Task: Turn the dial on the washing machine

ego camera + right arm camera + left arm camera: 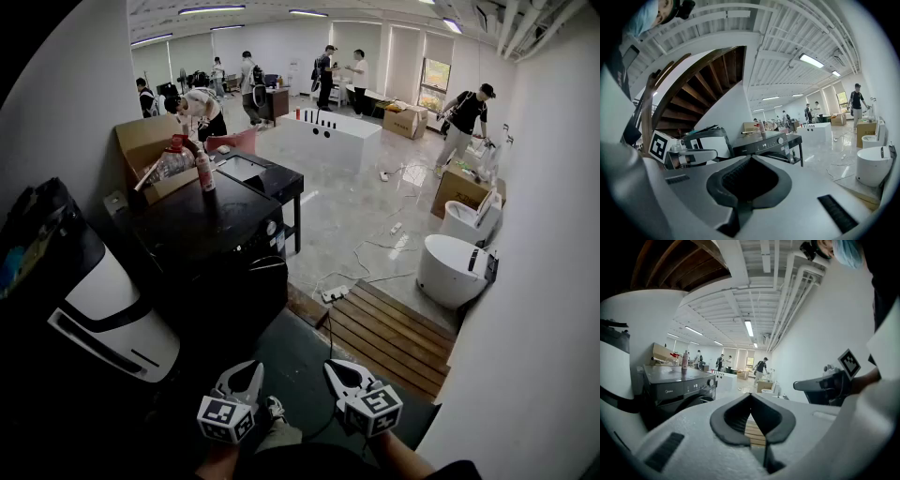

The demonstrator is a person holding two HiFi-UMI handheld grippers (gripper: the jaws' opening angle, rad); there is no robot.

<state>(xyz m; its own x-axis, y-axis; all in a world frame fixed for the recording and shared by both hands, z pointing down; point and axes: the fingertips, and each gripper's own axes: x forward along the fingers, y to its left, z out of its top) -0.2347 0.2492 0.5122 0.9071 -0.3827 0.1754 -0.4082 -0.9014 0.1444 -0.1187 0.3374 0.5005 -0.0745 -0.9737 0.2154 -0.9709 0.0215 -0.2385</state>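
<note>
Floor: pale, glossy floor [347, 211] with loose cables [375, 248] trailing across it. A slatted wooden platform [394, 337] lies just ahead of my grippers.
Room: long and white-walled, with strip lights [749, 328] overhead. People [325, 70] stand at the far end. A white bathtub [323, 139] sits mid-room and a toilet [450, 272] is by the right wall.
Washing machine: the dark washing machine [220, 244] is to my left front, well apart from both grippers. A pink bottle [204, 172] stands upright on its top, with a cardboard box [145, 145] at the rear.
Dial: I find the dial [710, 382] at the right end of the front panel, untouched.
Left gripper: the left gripper [246, 373] is low in the head view, jaws clenched together with nothing between them.
Right gripper: the right gripper [339, 373] is beside it, jaws likewise clenched on nothing.
Right gripper view only: the underside of a wooden staircase [693, 93], above and left of the machine.
Head view only: both marker cubes at once, and the platform's full run of slats.
Gripper views: each shows the other gripper at its edge.
</note>
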